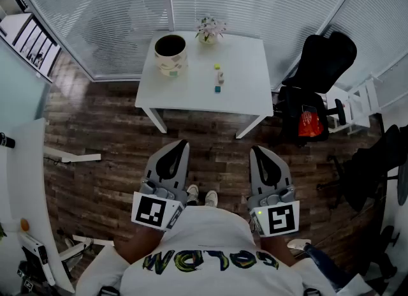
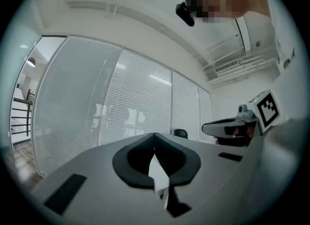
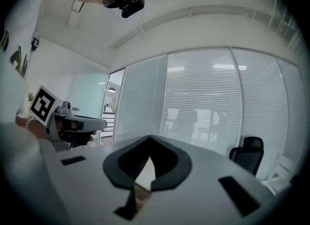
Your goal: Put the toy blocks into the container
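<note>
Two closed, empty grippers pointed level above the wooden floor (image 1: 108, 141), well short of the table (image 1: 245, 78). The left gripper (image 1: 183, 143) had its jaws pressed together. Ahead on the table stood the container (image 1: 170, 54), with the toy blocks (image 1: 218, 78) in a short line to its right. The right gripper (image 1: 254, 150) was likewise closed, well apart from them.

We're looking at a white table (image 1: 245, 87) standing on the wood-plank floor (image 1: 102, 129). At its ten o'clock corner sits the container (image 1: 171, 54), and a small potted plant (image 1: 209, 30) is at twelve. The toy blocks (image 1: 219, 79) lie in a short line just toward three o'clock of centre.
</note>
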`<move>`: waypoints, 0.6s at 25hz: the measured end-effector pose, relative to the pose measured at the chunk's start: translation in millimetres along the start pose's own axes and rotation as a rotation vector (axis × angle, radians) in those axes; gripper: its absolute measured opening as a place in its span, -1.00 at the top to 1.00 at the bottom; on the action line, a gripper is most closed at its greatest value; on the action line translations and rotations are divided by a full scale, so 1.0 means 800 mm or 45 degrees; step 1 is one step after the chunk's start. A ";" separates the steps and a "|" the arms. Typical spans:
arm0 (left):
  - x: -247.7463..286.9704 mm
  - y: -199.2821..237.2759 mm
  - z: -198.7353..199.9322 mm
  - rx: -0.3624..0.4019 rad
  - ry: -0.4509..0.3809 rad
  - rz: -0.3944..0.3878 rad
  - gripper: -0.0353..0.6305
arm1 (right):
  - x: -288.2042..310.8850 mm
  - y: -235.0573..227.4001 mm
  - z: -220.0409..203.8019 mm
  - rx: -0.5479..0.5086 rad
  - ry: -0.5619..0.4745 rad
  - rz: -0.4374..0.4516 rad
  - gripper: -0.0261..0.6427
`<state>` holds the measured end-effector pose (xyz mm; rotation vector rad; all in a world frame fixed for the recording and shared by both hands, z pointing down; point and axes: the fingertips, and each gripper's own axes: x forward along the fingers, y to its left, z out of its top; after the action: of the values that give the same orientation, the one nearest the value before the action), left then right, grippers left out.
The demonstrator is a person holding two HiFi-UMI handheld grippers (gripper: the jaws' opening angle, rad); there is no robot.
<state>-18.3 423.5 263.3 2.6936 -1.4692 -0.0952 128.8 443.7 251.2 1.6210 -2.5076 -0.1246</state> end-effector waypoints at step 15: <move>-0.004 0.022 0.009 0.000 -0.004 -0.044 0.87 | 0.018 0.023 0.013 0.006 -0.022 -0.012 0.89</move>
<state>-35.0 416.5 258.2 2.7206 -1.4241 -0.1013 104.7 437.8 245.2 1.6409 -2.5151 -0.1349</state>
